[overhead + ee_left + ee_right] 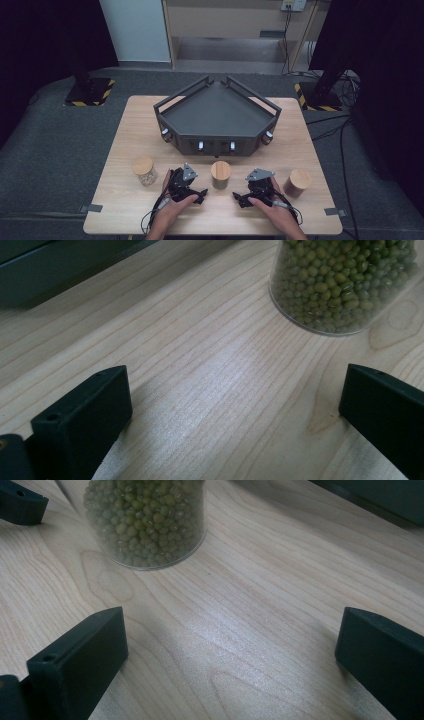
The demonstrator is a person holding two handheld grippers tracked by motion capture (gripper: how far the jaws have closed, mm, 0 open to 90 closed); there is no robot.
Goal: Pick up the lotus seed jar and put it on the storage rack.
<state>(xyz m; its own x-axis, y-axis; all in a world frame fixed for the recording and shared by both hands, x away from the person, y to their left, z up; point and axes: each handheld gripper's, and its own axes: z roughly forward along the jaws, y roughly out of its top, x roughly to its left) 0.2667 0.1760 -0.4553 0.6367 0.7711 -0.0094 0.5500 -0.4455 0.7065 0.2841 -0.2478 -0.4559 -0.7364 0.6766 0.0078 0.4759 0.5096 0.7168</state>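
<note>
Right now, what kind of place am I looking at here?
Probably a lab or studio set up for recording handling tasks. A wooden table stands on grey carpet between black stand bases with hazard stripes, cables trail across the floor, and dark curtains hang on both sides.

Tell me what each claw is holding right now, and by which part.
Nothing is held. The left claw and right claw both rest open on the table, their jaws wide apart over bare wood, with the jar of green beans standing untouched between them.

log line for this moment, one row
left gripper: open, on table | right gripper: open, on table | mung bean jar: upright between them, untouched
</note>
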